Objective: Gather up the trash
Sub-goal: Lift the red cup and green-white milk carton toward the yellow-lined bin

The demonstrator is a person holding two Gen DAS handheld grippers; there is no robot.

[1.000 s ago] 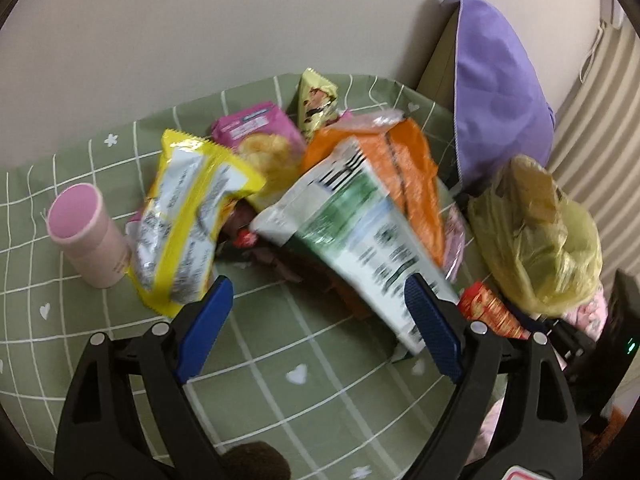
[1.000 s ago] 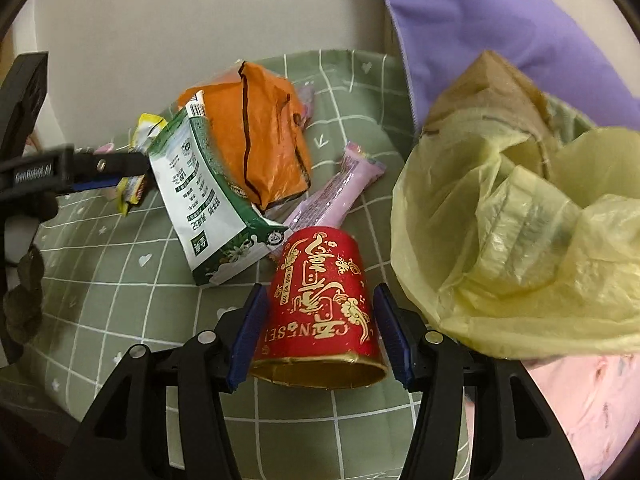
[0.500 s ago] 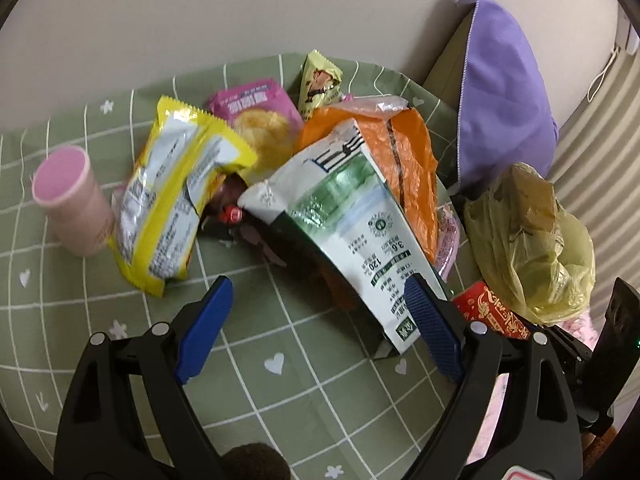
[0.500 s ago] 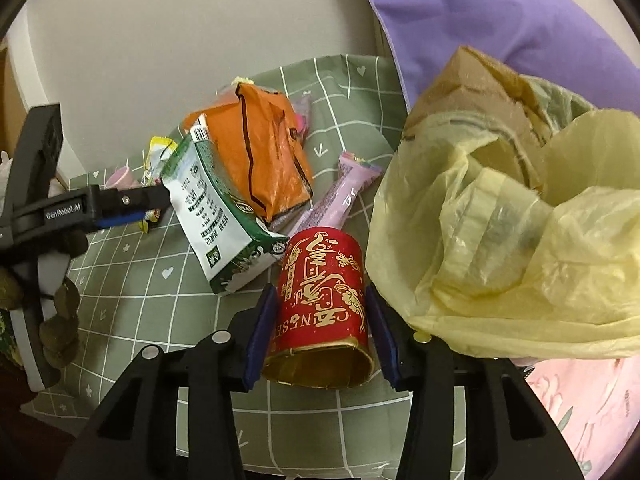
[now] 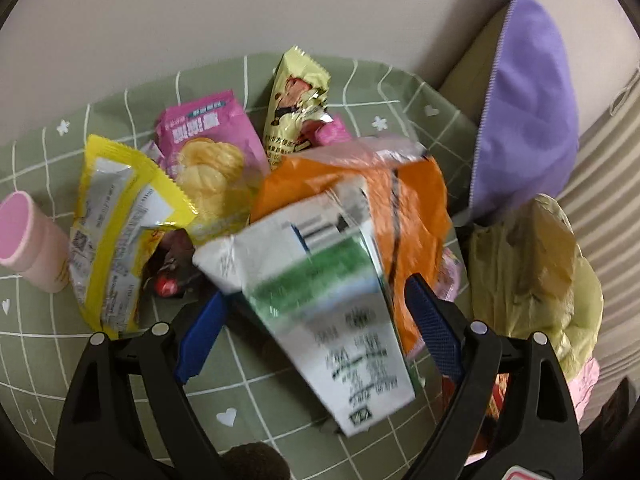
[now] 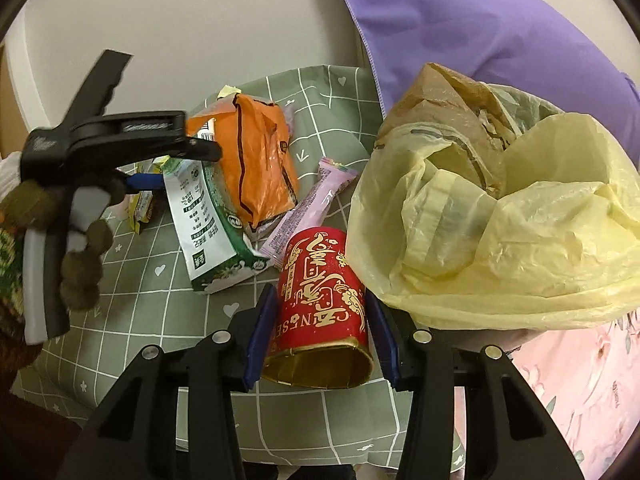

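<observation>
My right gripper (image 6: 320,300) is shut on a red paper cup (image 6: 320,280) with gold lettering, lying on its side with its open mouth toward the camera. To its right gapes a yellow trash bag (image 6: 500,232) with brown paper inside. My left gripper (image 5: 316,288) stands open and straddles a green-and-white carton (image 5: 332,320), its blue pads (image 5: 200,332) at either side. In the right wrist view the left gripper (image 6: 176,164) reaches in over that carton (image 6: 208,220). An orange bag (image 5: 400,208) lies under the carton's far end.
More wrappers lie on the green checked tablecloth (image 5: 120,380): a yellow packet (image 5: 116,232), a pink chips packet (image 5: 208,148), a pale yellow wrapper (image 5: 296,96), a pink bar wrapper (image 6: 316,200). A pink cup (image 5: 28,240) stands at the left. A purple cushion (image 5: 528,112) leans behind the yellow bag (image 5: 532,272).
My left gripper has moved forward over the table until the green-and-white carton lies between its open jaws. My right gripper has closed on the red cup, which fills more of its view.
</observation>
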